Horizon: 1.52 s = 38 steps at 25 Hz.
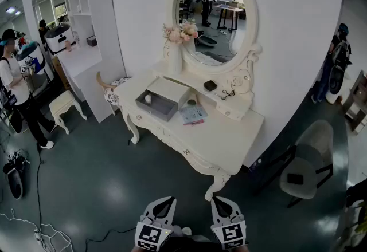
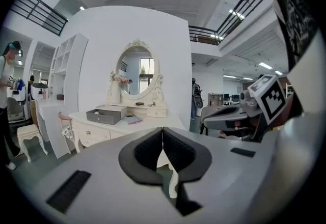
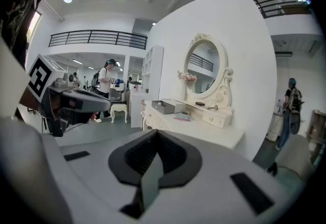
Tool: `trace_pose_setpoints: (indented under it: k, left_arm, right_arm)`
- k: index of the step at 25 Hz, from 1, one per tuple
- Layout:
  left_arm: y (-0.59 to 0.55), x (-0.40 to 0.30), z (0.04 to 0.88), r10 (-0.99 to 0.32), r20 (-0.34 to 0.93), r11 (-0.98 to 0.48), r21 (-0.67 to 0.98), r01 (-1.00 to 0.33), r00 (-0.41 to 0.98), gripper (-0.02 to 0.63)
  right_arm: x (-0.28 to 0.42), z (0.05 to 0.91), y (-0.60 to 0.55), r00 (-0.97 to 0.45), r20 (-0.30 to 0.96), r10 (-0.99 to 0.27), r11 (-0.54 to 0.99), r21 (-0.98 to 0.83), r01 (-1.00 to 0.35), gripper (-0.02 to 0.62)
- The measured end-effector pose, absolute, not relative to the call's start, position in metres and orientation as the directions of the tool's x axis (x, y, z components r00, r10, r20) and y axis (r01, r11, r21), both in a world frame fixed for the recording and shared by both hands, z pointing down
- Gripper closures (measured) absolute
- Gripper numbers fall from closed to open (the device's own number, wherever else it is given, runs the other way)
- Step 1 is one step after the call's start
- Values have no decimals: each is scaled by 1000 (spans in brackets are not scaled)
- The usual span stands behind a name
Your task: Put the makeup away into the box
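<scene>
Cream carved dressing table (image 1: 229,136) with grey rectangular box (image 1: 163,106) at left edge; left gripper (image 1: 165,204) and right gripper (image 1: 222,205) are being held closed, empty.

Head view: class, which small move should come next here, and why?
Probably a step toward the table, carrying both grippers closer. The left gripper and right gripper are shut and empty, with floor between them and the table. The grey box lies open there, and a black case sits on the shelf beyond it, both likely out of reach.
</scene>
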<state>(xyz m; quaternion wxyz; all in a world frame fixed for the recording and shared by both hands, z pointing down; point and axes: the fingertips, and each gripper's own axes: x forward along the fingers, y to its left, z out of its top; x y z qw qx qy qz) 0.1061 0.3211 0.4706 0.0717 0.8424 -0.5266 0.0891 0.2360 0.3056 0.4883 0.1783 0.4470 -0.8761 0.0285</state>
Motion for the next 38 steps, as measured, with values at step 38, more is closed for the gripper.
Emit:
trace_pose_setpoints:
  k: [38]
  left_arm:
    - [203, 82, 459, -875, 174, -460, -14, -888, 451, 591]
  right_arm:
    - [239, 475, 187, -429, 272, -861, 477, 141, -868, 586]
